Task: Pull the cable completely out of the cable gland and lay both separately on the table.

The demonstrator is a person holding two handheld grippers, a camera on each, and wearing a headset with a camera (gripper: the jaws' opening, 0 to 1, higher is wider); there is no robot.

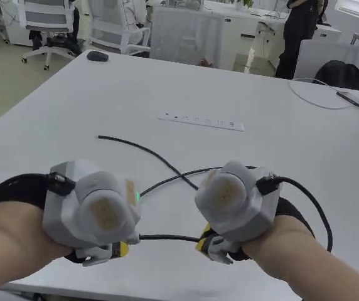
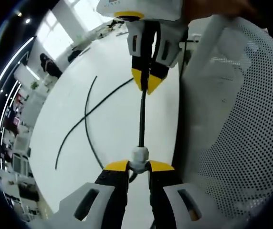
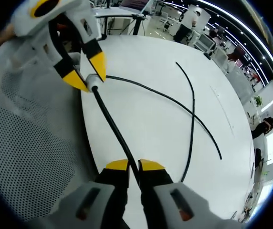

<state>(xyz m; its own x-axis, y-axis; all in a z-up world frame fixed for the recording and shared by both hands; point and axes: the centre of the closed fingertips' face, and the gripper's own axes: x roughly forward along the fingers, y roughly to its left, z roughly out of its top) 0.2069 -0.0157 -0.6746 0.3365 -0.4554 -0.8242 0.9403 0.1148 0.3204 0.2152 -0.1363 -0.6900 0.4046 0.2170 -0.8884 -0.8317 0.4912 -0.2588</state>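
The head view looks forward and down from close above the white worktop (image 1: 242, 88). The left gripper view faces along its jaws at the nearby right hand-held gripper (image 2: 147, 85), and the right gripper view looks back at the left hand-held gripper (image 3: 89, 71). Both share the black cable (image 2: 141, 119) and the cable gland (image 2: 139, 156) between them.

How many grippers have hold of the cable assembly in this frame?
2. The left gripper is shut on the white gland; the right gripper, facing it, is shut on the black cable, both at the table's near edge.
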